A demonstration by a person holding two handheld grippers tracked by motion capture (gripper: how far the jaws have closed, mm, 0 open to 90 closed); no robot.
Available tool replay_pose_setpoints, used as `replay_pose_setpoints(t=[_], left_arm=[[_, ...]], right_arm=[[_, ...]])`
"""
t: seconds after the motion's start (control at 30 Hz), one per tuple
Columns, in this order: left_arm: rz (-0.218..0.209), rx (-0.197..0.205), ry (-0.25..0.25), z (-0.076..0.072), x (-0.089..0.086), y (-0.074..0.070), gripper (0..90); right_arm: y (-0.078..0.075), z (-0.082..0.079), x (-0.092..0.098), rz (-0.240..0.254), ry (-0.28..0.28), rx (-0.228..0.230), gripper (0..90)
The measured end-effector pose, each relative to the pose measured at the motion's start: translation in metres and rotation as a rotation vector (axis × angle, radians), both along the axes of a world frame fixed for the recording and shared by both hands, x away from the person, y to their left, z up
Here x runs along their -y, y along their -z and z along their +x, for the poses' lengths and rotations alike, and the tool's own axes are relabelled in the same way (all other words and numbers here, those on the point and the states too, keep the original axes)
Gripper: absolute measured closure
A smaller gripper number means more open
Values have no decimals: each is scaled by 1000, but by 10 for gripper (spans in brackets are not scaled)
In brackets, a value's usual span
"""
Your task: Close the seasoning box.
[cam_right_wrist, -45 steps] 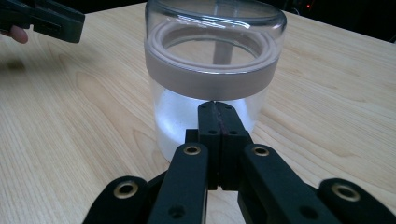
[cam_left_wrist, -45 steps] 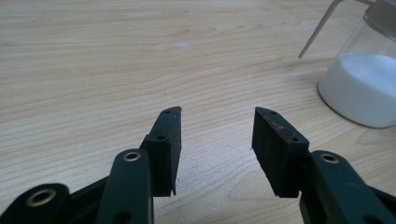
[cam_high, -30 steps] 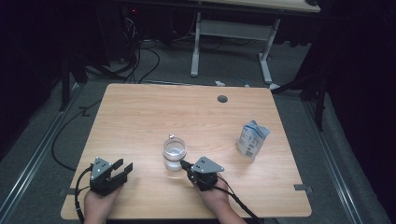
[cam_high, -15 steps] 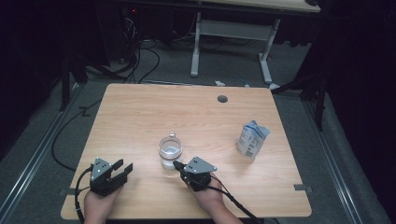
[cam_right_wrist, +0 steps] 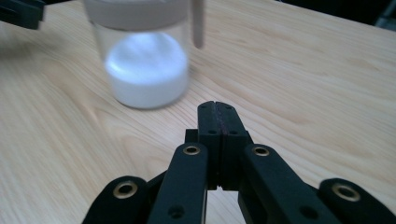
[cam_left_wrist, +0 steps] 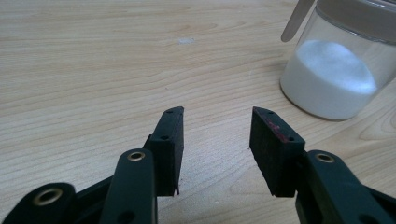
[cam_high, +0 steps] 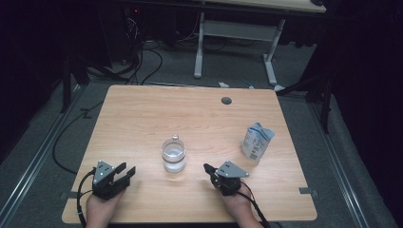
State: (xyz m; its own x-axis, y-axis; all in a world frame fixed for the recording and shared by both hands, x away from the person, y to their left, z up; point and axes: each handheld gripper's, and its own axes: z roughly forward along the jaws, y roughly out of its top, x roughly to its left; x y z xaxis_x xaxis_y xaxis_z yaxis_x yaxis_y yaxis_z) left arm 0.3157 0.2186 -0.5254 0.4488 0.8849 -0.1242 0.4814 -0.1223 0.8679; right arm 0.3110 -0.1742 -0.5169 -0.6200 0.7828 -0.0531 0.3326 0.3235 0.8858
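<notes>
A clear glass jar [cam_high: 173,155] holding a layer of white powder stands upright on the wooden table [cam_high: 142,118], near the middle of its front half, and serves as the reference point. The left gripper [cam_high: 124,172] rests on the table well to the left of the jar and a little nearer the person; its jaws stand apart with nothing between them and have just been closing slightly. In the left gripper view the jar [cam_left_wrist: 343,70] appears beyond and to the right of the pads, untouched. The right gripper [cam_high: 207,168] lies to the right of the jar, clear of it, jaws pressed together on nothing. In the right gripper view the jar [cam_right_wrist: 144,60] stands ahead and to the left of the joined jaws. A blue-and-white carton [cam_high: 256,142] stands farther right of the jar.
</notes>
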Motion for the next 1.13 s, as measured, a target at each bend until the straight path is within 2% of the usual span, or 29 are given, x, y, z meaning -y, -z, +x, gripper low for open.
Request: replay_pose_setpoints(t=[0.27, 0.47, 0.6, 0.87, 1.13], left_arm=[[-1, 3, -6, -1, -1, -1, 551], [1, 2, -4, -1, -1, -1, 549], [7, 1, -1, -1, 1, -1, 546], [14, 1, 5, -1, 3, -1, 537], [24, 1, 11, 0, 4, -1, 517]], right_arm=[[1, -3, 46, -1, 101, -4, 827], [-2, -14, 98, 45, 213, -7, 756], [-2, -21, 118, 47, 256, -2, 735], [-3, -22, 119, 45, 259, 13, 711], [-2, -22, 118, 45, 258, 5, 700]])
